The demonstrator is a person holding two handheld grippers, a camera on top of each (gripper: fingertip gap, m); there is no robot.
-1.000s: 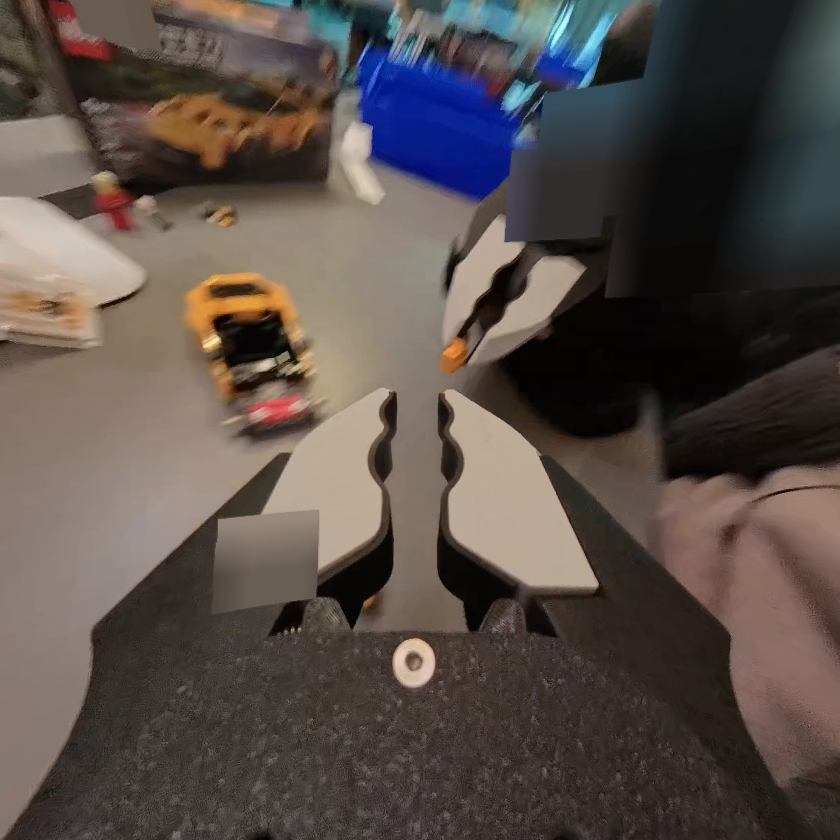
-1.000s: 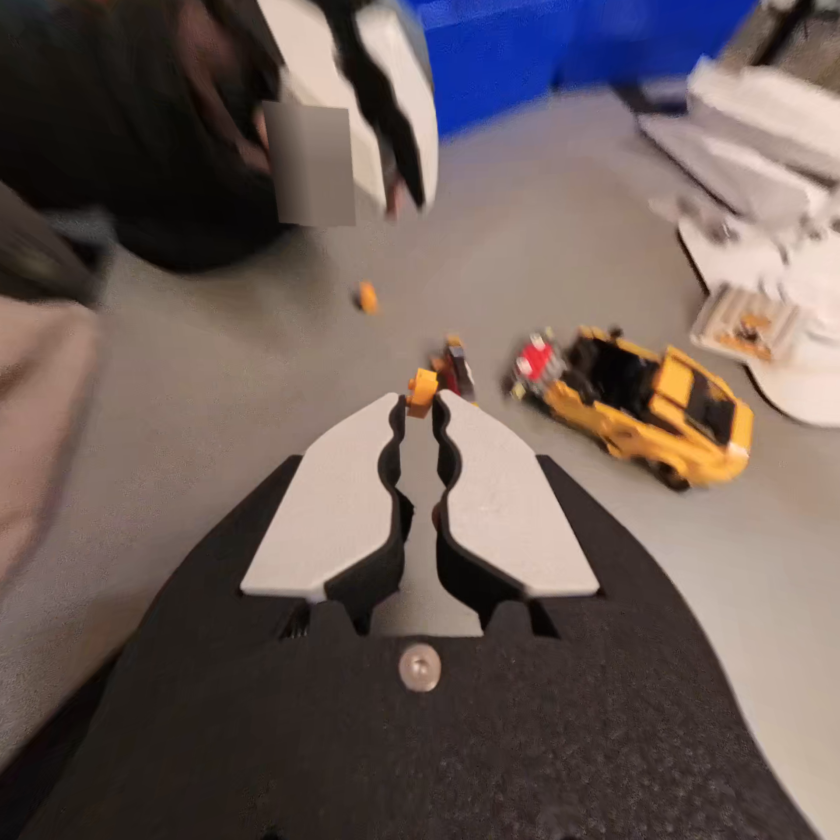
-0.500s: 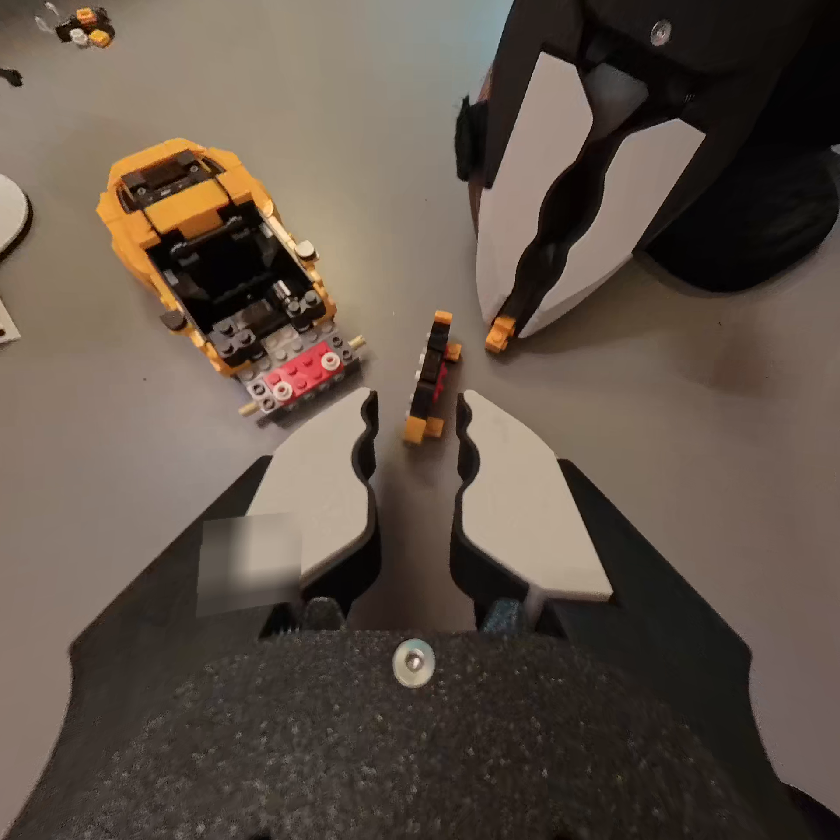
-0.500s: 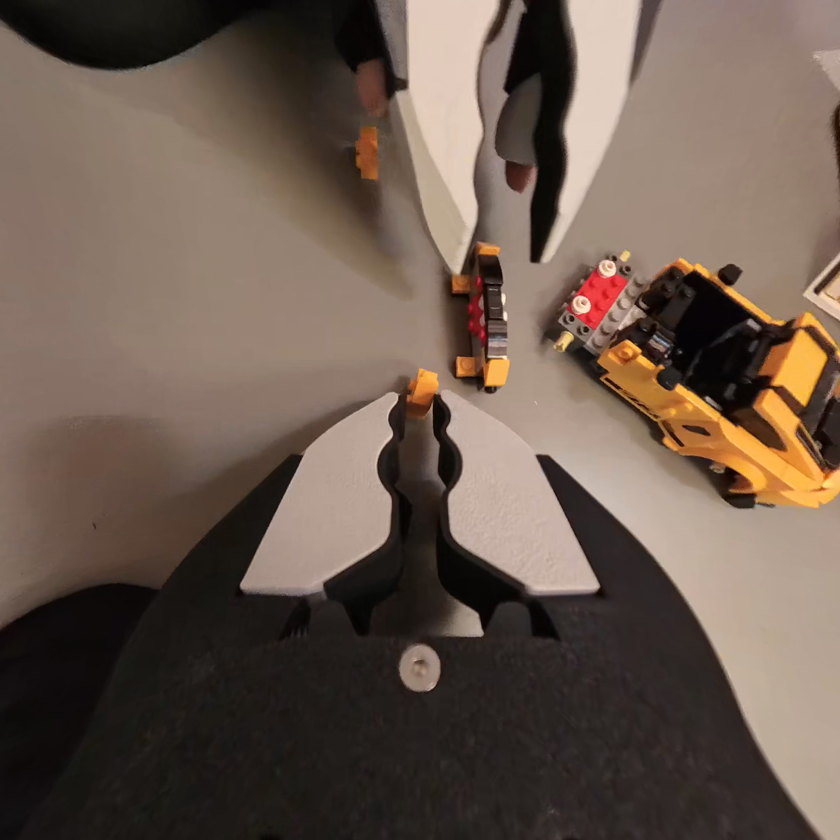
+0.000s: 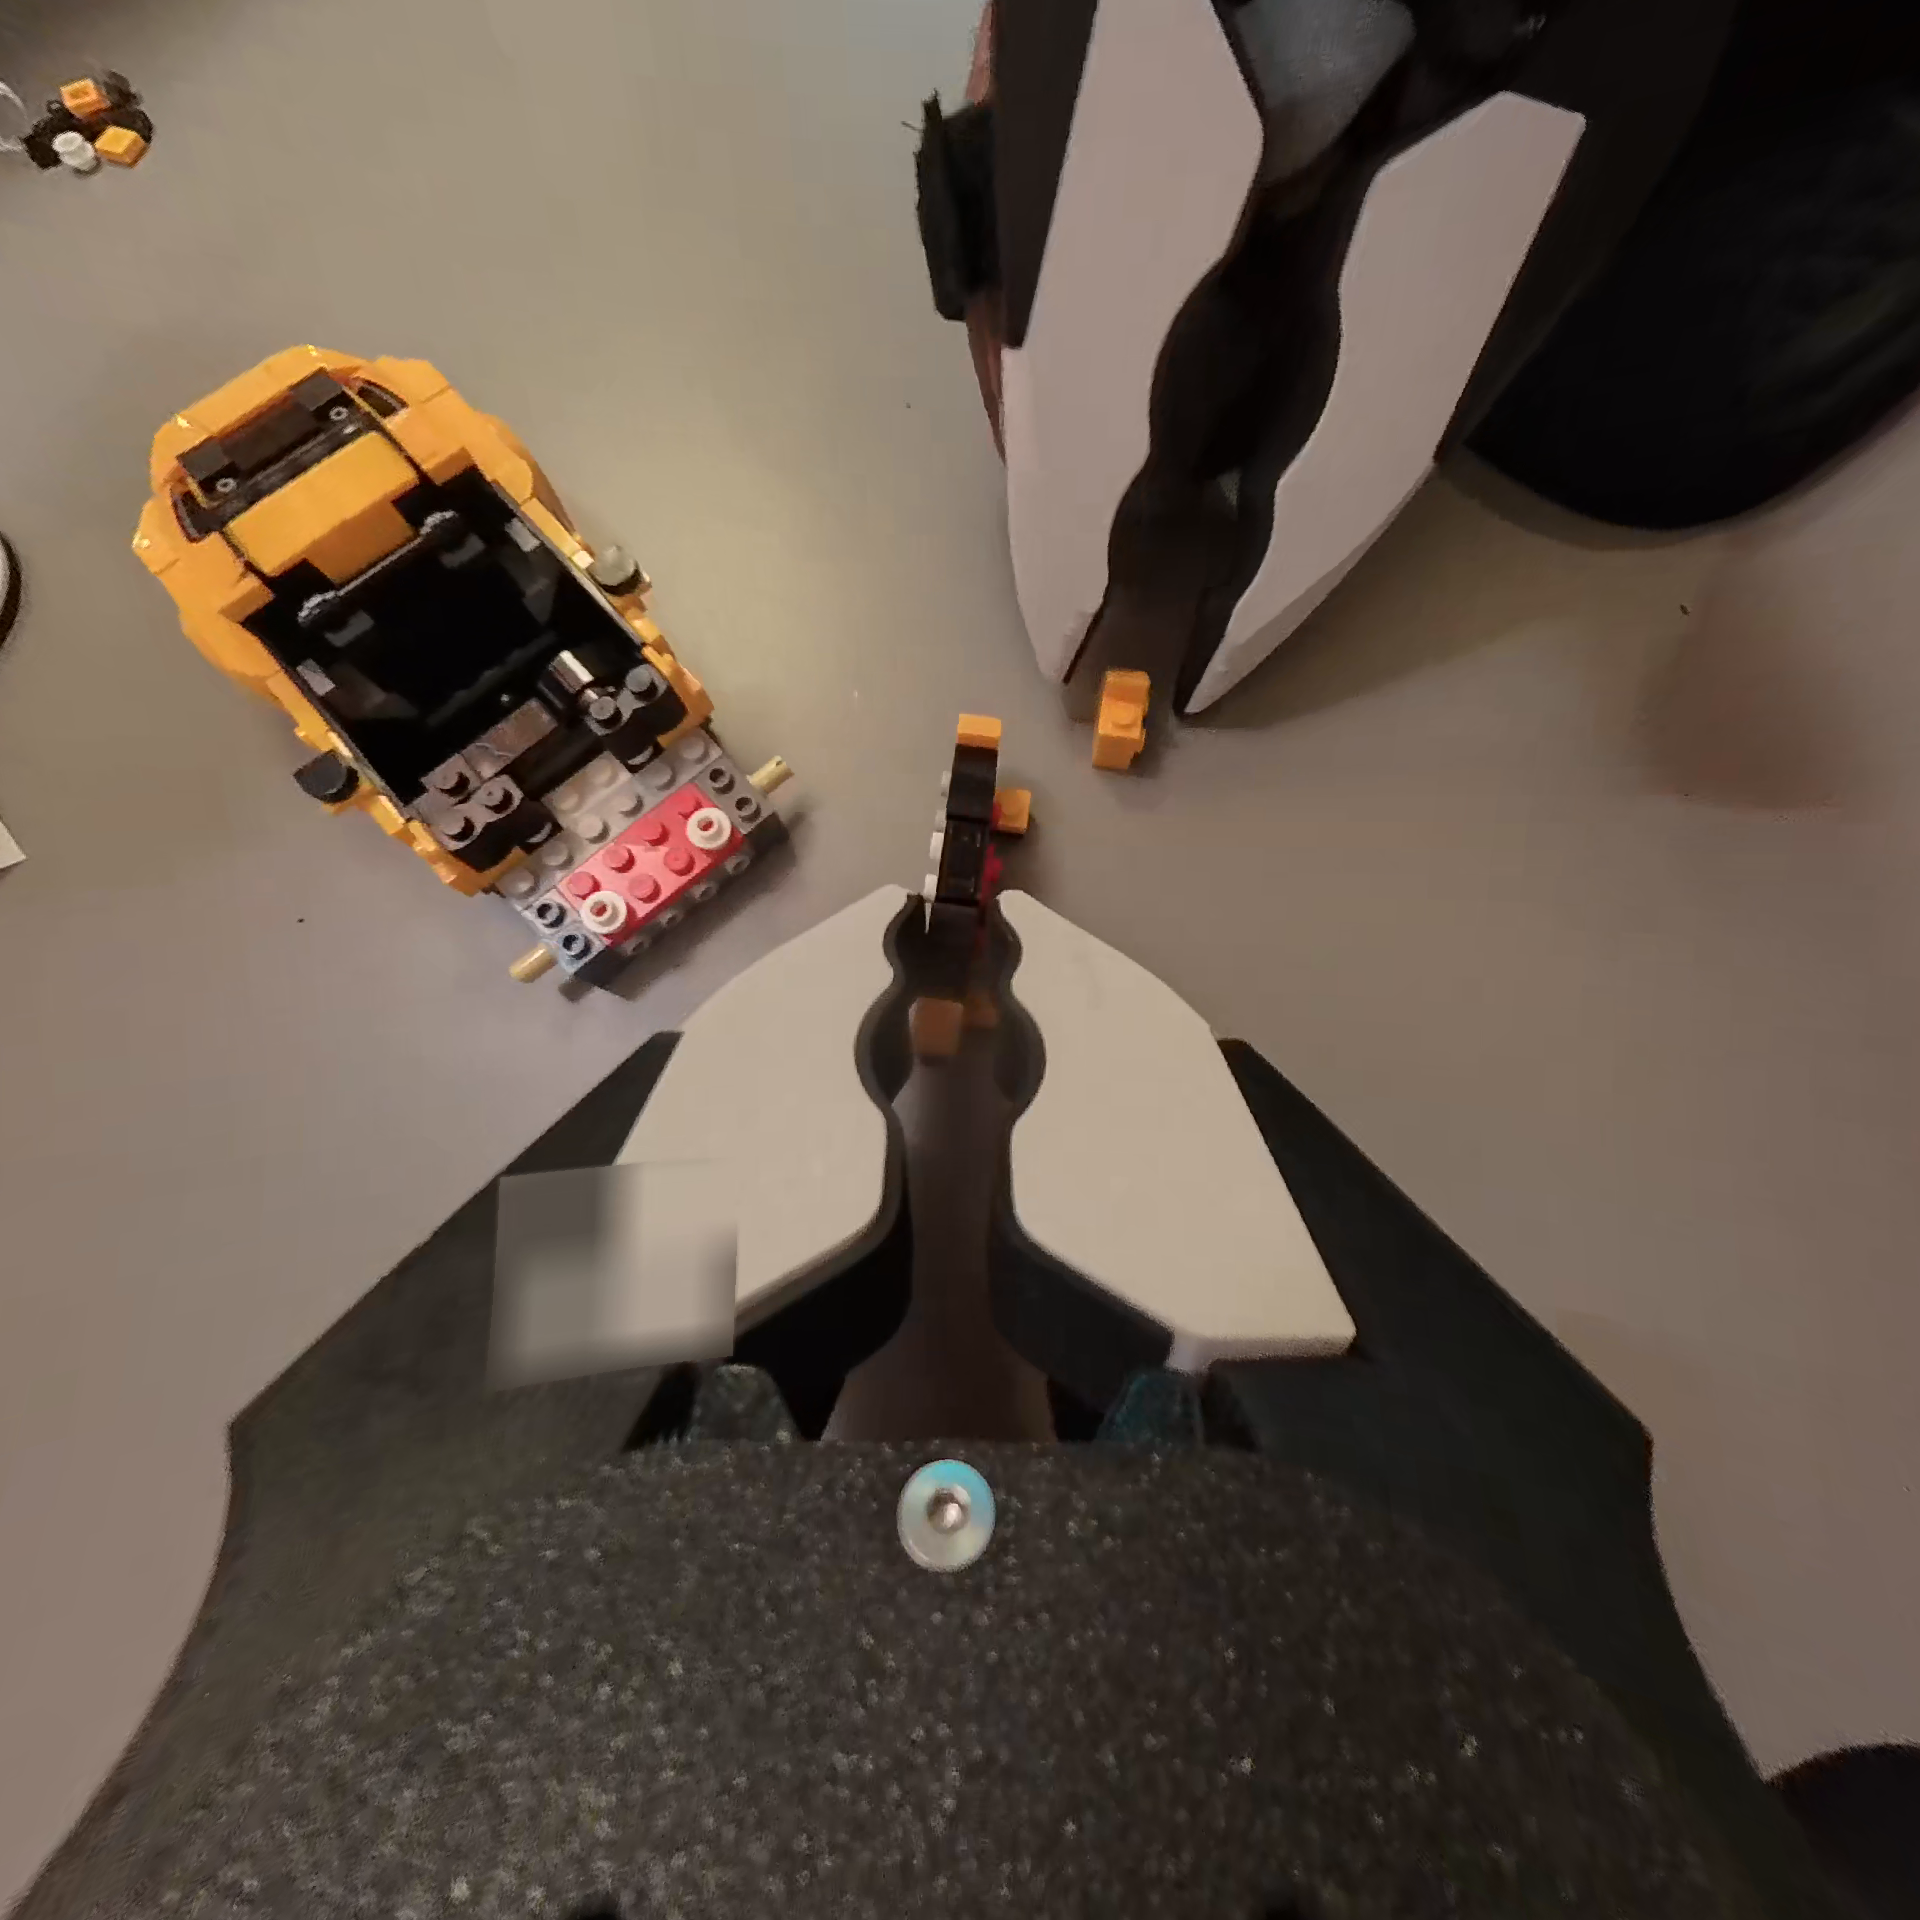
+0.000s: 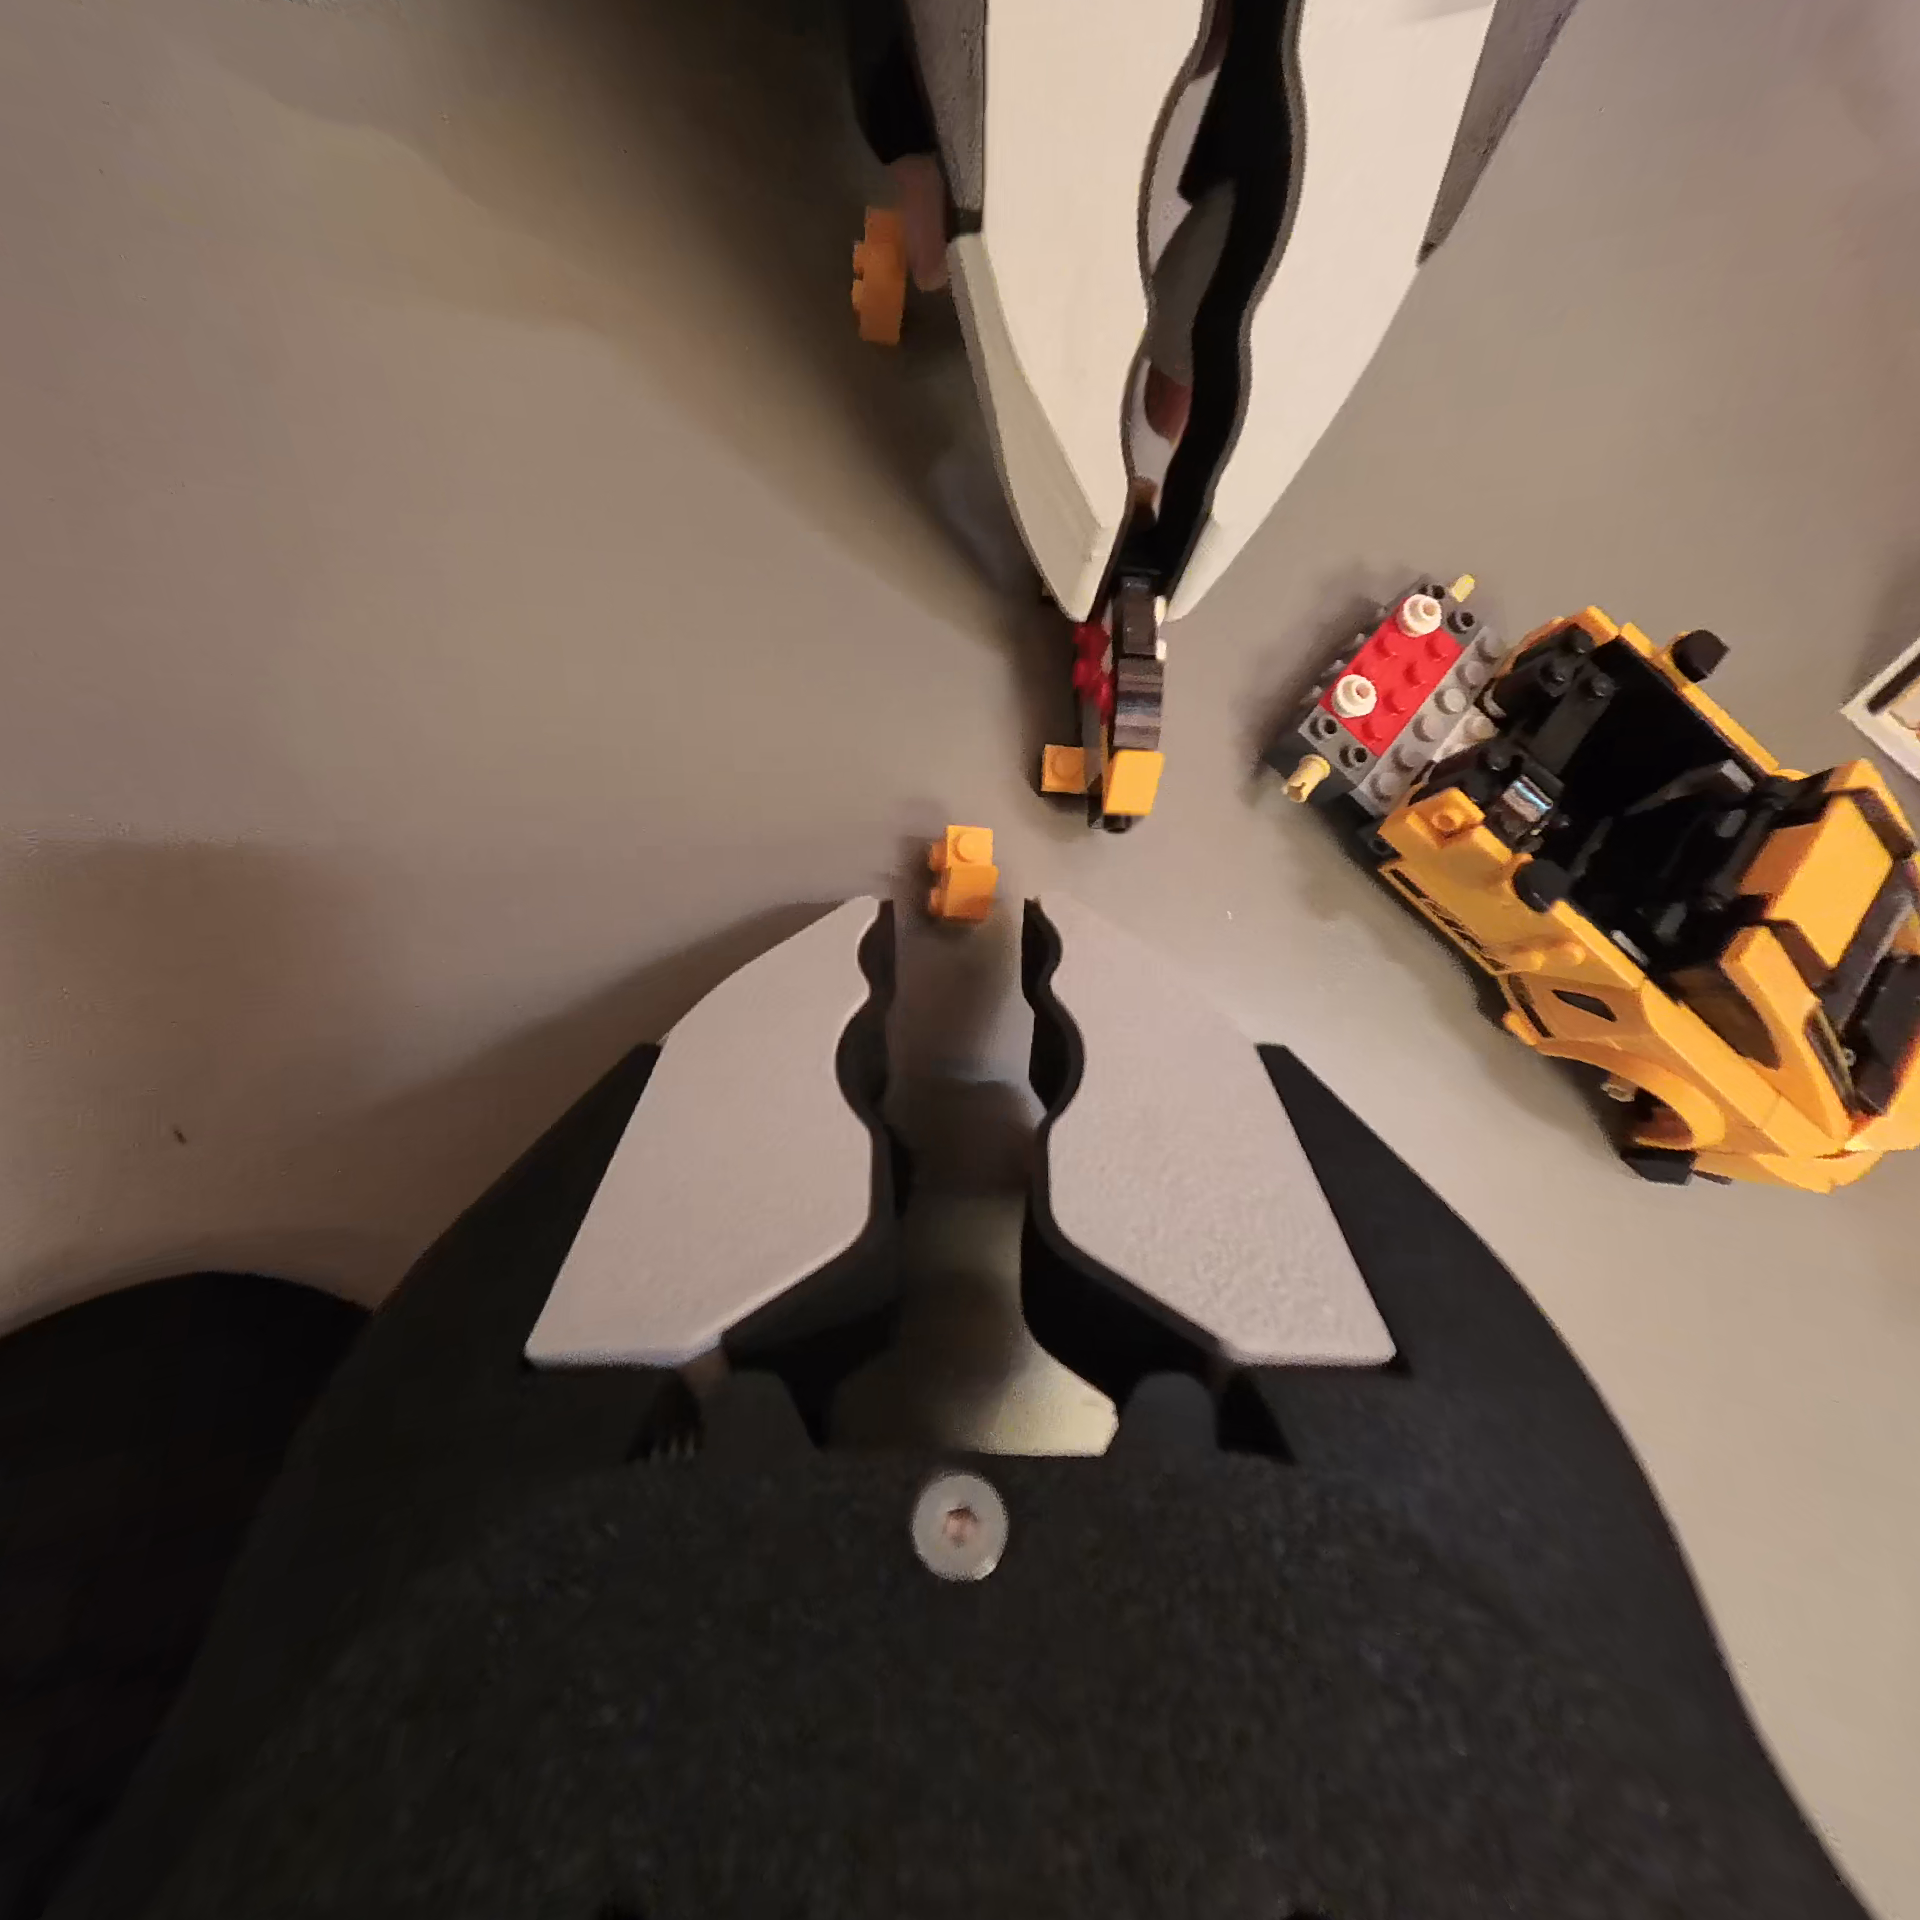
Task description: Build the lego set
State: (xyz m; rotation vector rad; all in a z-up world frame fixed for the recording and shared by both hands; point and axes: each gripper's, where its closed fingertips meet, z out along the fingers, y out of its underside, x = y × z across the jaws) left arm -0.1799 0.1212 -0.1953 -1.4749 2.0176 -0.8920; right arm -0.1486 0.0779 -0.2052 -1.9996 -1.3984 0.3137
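Left wrist view: the orange lego car (image 5: 416,665) sits up and to the left of the fingers, partly built, with bonnet and sides on, the cabin open, and the red and grey rear plate bare, so I judge the rear end and roof are yet to go on. The left gripper (image 5: 954,914) points down and forward at the grey table (image 5: 1558,987), its jaws closed on the near end of a slim black, red and orange sub-assembly (image 5: 966,821), which stands on edge and sticks out past the fingertips. Just right of the far end of that piece, a small orange brick (image 5: 1120,719) lies on the table between the tips of the right gripper (image 5: 1127,691), which comes in from the top right. A cluster of loose small parts (image 5: 88,125) rests far up to the left

Right wrist view: the right gripper (image 6: 956,909) tilts down at the table with jaws apart and holding nothing; the orange brick (image 6: 961,871) lies loose just ahead of the gap. Beyond it, the left gripper (image 6: 1138,597) descends from above, pinching the sub-assembly (image 6: 1117,717). The car (image 6: 1621,904) lies to the right of the fingers, rear end toward them. Another orange piece (image 6: 878,275) lies far ahead to the left. Joining brick to sub-assembly, then fitting it on the car, looks left to do
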